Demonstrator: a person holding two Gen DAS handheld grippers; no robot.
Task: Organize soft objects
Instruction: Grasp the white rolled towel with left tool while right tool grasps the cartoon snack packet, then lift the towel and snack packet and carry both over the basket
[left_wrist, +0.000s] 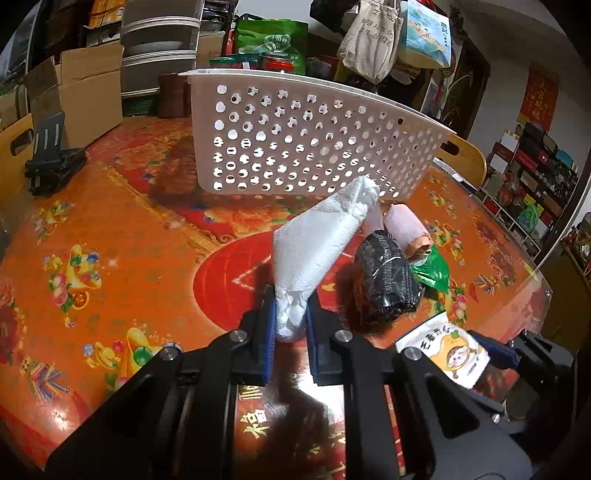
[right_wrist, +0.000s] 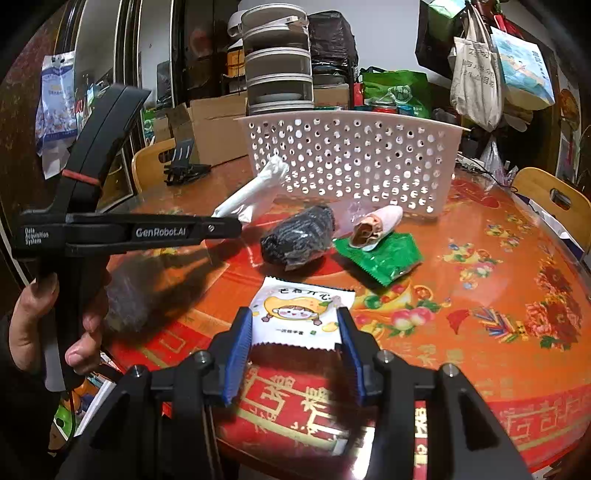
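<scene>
Now both grippers load up before the basket (left_wrist: 314, 129).
Left fingers (left_wrist: 271, 325) clamp the paper towel (left_wrist: 317, 240); right fingers (right_wrist: 240, 339) straddle the white packet (right_wrist: 301, 314), contact unclear.

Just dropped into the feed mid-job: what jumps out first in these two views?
The white perforated basket stands at the back of the loud red-and-orange floral tablecloth. In front of it, the left claw is clamped on a crumpled white paper towel, held up off the table. Beside it lie a black fabric roll, a pink roll on a green packet, and a white cartoon-print packet between the right claw's jaws.
</scene>
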